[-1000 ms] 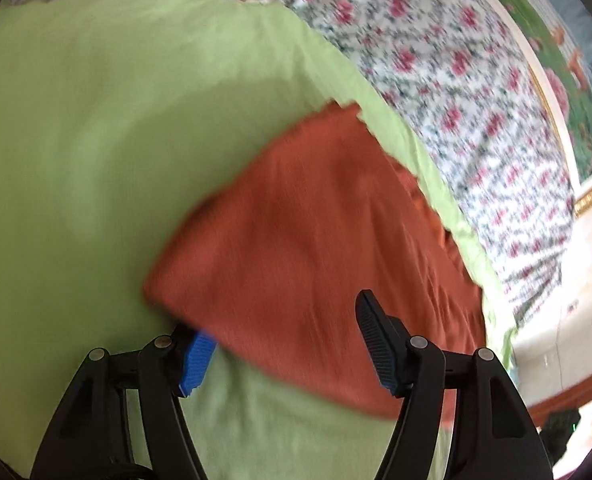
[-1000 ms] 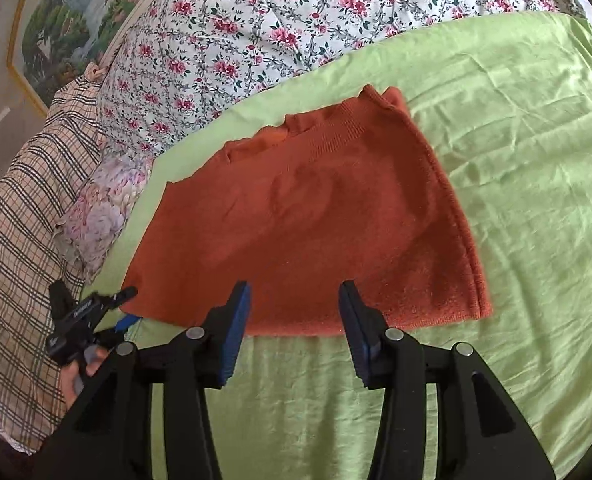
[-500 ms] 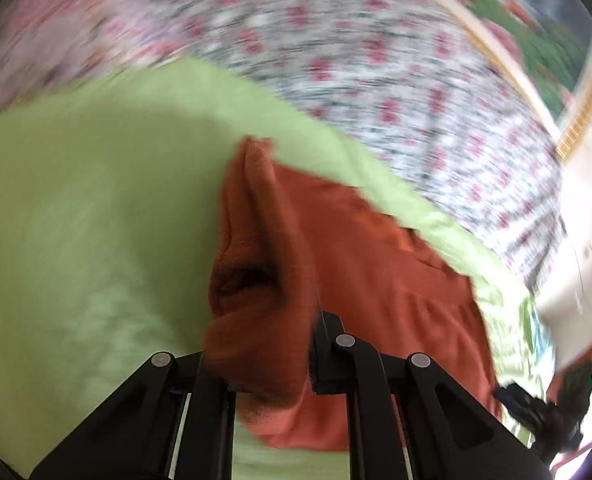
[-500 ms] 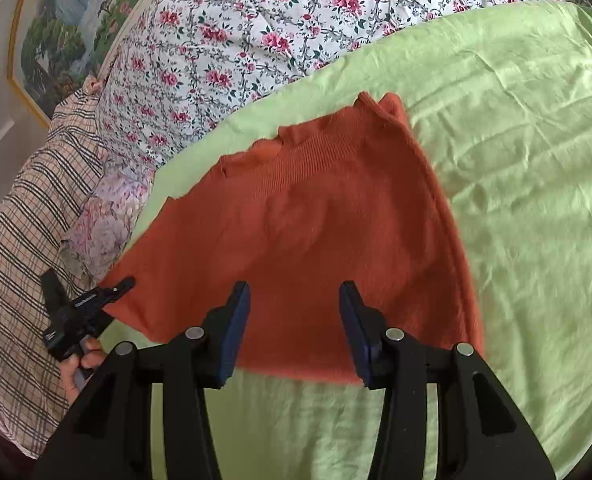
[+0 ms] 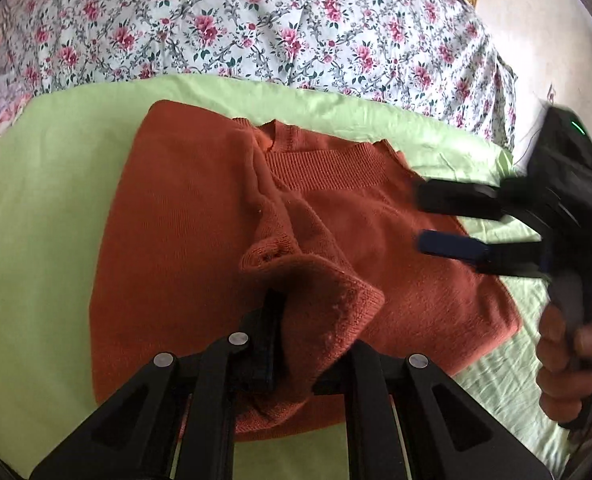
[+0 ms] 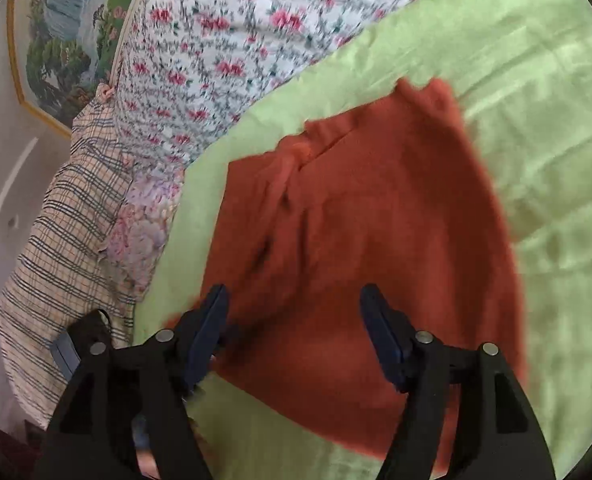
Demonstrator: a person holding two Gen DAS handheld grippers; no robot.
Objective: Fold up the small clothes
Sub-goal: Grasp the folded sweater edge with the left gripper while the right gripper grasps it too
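Observation:
A rust-orange knit garment (image 5: 184, 232) lies on the light green sheet (image 5: 36, 220); it also shows in the right wrist view (image 6: 396, 240). My left gripper (image 5: 308, 332) is shut on a folded-over corner of the garment (image 5: 320, 300) and holds it above the rest of the cloth. My right gripper (image 6: 296, 320) is open and empty, hovering over the garment's near part; in the left wrist view it (image 5: 452, 220) reaches in from the right above the cloth. The left gripper's body (image 6: 80, 344) shows at lower left in the right wrist view.
A floral quilt (image 5: 296, 28) borders the green sheet at the back. A plaid pillow (image 6: 56, 240) and a pink floral one (image 6: 140, 232) lie to the left. A framed landscape painting (image 6: 68, 28) hangs on the wall.
My left gripper shut on the garment's corner, lifted it and carried it over the cloth, making a fold. My right gripper moved forward over the garment and opened wider.

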